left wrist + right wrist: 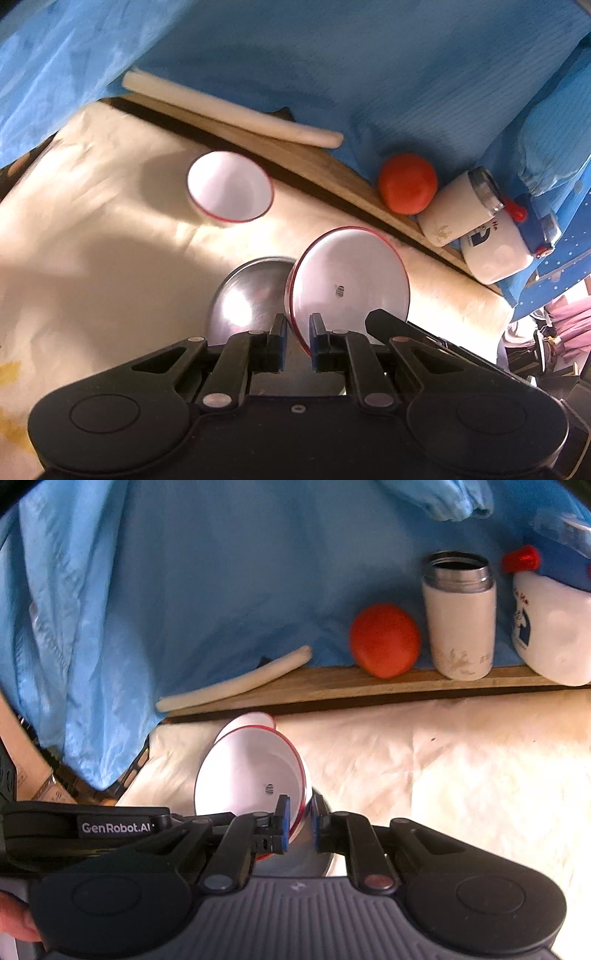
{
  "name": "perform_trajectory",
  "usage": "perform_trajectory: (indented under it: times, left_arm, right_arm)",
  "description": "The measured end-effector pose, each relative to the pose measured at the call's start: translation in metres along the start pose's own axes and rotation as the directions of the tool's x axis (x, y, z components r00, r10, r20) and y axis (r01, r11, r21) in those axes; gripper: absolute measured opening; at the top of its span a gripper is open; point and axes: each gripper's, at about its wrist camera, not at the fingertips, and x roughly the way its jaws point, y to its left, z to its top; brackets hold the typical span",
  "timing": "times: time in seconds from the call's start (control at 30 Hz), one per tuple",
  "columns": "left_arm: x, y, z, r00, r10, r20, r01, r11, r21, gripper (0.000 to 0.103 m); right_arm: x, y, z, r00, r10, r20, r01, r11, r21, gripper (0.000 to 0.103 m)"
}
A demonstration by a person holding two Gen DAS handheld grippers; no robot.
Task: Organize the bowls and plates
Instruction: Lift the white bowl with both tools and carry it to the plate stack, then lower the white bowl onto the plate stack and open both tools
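Readable in full: only "GenRobot.AI", white letters on the black side of the left gripper point(299, 339), seen in the right wrist view; on the white jug point(498, 254) some red letters and a blue emblem, too small and bent to read; a small dark sticker on the white dish point(349, 280), not legible; faint grey marks on the white flask point(460, 620), also not legible. Counted: three pieces of tableware, namely the white dish with red rim, one white bowl point(231, 186) with red rim and one steel bowl point(251, 295); one orange-red ball point(406, 184), one flask, one jug, one long white stick point(229, 110), all four along the wooden ledge point(332, 686) against the blue cloth point(332, 55). White dish tilted up on its edge above the cream cloth point(92, 221), with the left gripper clamped on its rim and the right gripper point(300, 823) pinched on the rim as well; steel bowl just beside and behind the dish, half covered by it; white bowl standing apart, further back near the ledge. In the right wrist view white bowl mostly hidden behind the dish, jug cut off by the frame edge, a thumb point(14, 919) only partly visible at the lower left corner.
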Motion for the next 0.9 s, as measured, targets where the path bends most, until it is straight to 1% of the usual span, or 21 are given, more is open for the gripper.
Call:
perform_trajectory:
  times: [0.2,0.47,0.9]
  left_arm:
    - [0.002,0.010,-0.008,0.999,0.030,-0.029,-0.031,0.999,-0.011,0.013]
    - [0.005,0.015,-0.013,0.996,0.062,-0.066,-0.062,0.998,0.000,0.013]
    - [0.015,0.015,-0.010,0.991,0.079,-0.110,-0.080,0.997,-0.008,0.014]
  right_arm:
    - [0.006,0.006,-0.010,0.999,0.004,-0.043,-0.005,1.000,-0.015,0.012]
    - [0.014,0.006,-0.016,0.995,-0.002,-0.097,0.000,1.000,-0.012,0.012]
    - [0.021,0.004,-0.016,0.991,-0.011,-0.134,0.013,1.000,0.012,0.012]
